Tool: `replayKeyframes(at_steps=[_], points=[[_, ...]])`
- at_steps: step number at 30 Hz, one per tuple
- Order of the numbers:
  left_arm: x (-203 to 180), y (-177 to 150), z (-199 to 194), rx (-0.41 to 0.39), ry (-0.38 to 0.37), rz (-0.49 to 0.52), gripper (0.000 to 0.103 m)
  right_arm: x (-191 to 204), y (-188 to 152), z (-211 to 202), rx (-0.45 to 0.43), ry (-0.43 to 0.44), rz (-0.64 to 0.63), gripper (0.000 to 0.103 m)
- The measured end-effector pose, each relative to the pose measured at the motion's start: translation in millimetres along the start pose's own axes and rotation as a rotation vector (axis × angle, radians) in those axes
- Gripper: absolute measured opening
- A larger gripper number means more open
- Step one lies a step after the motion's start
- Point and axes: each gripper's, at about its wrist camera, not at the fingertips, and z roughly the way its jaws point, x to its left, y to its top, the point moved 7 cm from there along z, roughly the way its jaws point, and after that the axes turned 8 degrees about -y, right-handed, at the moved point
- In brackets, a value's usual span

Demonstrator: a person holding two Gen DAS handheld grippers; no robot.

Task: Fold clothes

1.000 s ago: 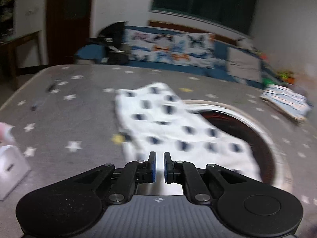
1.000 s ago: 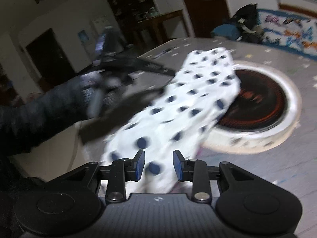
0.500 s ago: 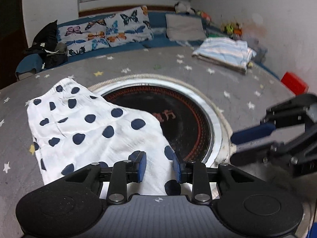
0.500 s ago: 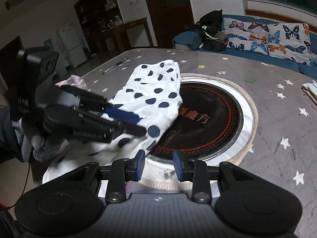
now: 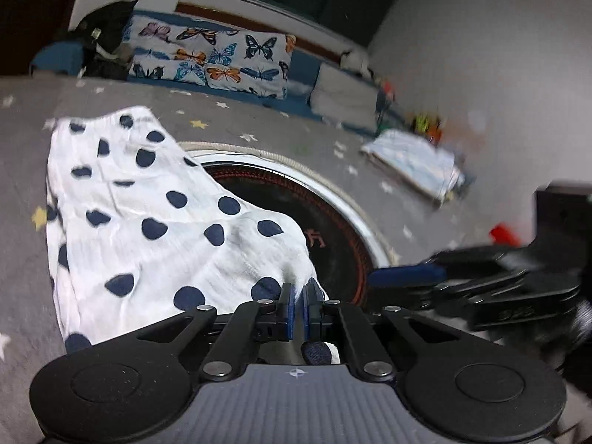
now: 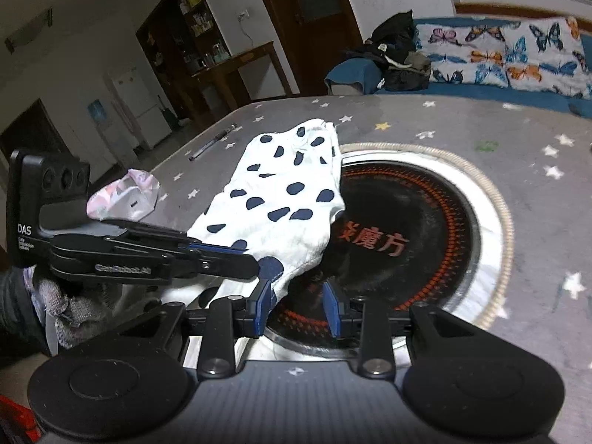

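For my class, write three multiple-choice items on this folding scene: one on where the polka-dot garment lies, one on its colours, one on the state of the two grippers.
1. The polka-dot garment lies:
A. partly over the round burner
B. on the sofa
C. on the floor

2. Its dots are:
A. red
B. dark blue
C. green

3. Which gripper is shut on cloth?
A. right gripper
B. neither
C. left gripper

Answers: 1 A, its near edge overlaps the burner ring; 2 B, navy dots on white; 3 C, left fingers pinch a corner while the right jaws stand apart.
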Motion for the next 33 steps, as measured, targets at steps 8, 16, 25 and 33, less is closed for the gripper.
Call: replayKeyframes(at_steps=[8, 16, 25, 33], points=[[16.3, -5.2, -2.9, -0.001, -0.038, -0.097, 0.005, -8.8, 2.1, 32.9, 0.03, 0.064, 0.103, 0.031], [26.6, -7.8, -5.9, -0.016, -0.079, -0.153, 0.005, -18.1, 5.3, 50.2, 0.031, 0.12, 0.167, 0.031], [29.6, -9.0, -2.7, -0.003, -0.079, -0.167, 0.005, -22.2, 12.8, 61.4, 0.011, 0.156, 0.161, 0.031], [30.3, -9.9, -3.6, 0.005, -0.071, -0.163, 0.006, -18.3, 14.1, 64.0, 0.019, 0.181, 0.136, 0.03]])
